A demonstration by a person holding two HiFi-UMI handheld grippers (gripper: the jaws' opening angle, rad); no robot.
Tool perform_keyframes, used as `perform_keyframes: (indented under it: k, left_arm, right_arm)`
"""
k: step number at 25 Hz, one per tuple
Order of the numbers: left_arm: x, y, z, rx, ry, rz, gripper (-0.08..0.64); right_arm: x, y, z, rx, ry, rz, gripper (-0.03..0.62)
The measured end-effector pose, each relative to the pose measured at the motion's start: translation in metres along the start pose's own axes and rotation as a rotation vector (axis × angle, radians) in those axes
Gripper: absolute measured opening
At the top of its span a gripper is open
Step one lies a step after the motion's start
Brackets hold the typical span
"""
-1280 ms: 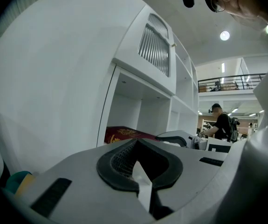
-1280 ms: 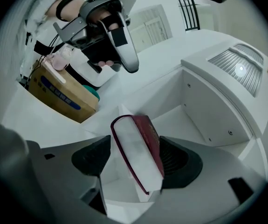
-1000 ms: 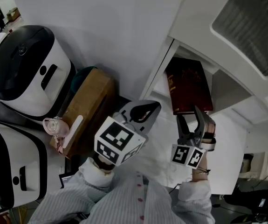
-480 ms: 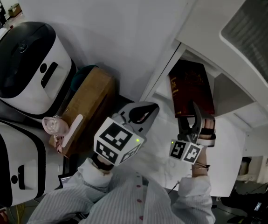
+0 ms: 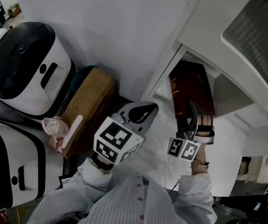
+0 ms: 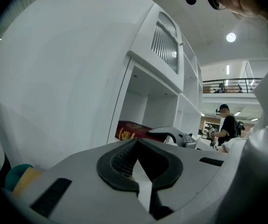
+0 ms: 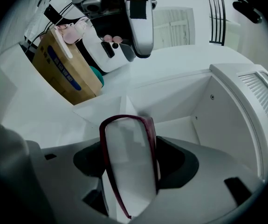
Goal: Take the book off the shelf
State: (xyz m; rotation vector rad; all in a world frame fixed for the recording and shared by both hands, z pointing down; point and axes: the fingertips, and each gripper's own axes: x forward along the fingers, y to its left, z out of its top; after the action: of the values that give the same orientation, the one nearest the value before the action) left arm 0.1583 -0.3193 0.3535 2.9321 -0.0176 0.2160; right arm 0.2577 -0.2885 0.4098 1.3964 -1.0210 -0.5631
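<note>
A dark red book with gold print lies flat in the open compartment of the white shelf. My right gripper is at the book's near edge, one finger on each side, shut on it. In the right gripper view the book's pale page edge with its red cover rim fills the gap between the jaws. My left gripper hangs left of the shelf, shut and holding nothing. In the left gripper view its jaws point toward the book.
A brown cardboard box with a pink object on it stands left of the shelf. Two white-and-black machines sit further left. A vent grille is above the compartment. A person stands far behind.
My right gripper has moved up to the book and its jaws, wide apart a second ago, have shut on the book's near edge. The left gripper has barely moved.
</note>
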Motion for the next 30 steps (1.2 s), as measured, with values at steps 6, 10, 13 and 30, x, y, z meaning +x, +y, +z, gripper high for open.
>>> perform_keyframes:
  k: [6, 10, 13, 30]
  left_arm:
    - [-0.002, -0.001, 0.001, -0.002, -0.006, 0.0, 0.011]
    - [-0.006, 0.0, 0.001, 0.0, -0.01, 0.007, 0.011]
    - [-0.01, -0.002, 0.003, 0.003, -0.018, 0.007, 0.011]
    - [-0.038, -0.029, 0.007, 0.03, -0.039, -0.008, 0.011]
  right_arm:
    - [-0.003, -0.001, -0.001, -0.009, 0.018, -0.012, 0.273]
    - [-0.006, 0.0, -0.001, -0.022, 0.027, -0.018, 0.267]
    - [-0.01, 0.0, -0.001, -0.026, 0.036, -0.019, 0.264]
    - [-0.05, -0.004, 0.018, 0.058, 0.033, -0.037, 0.247]
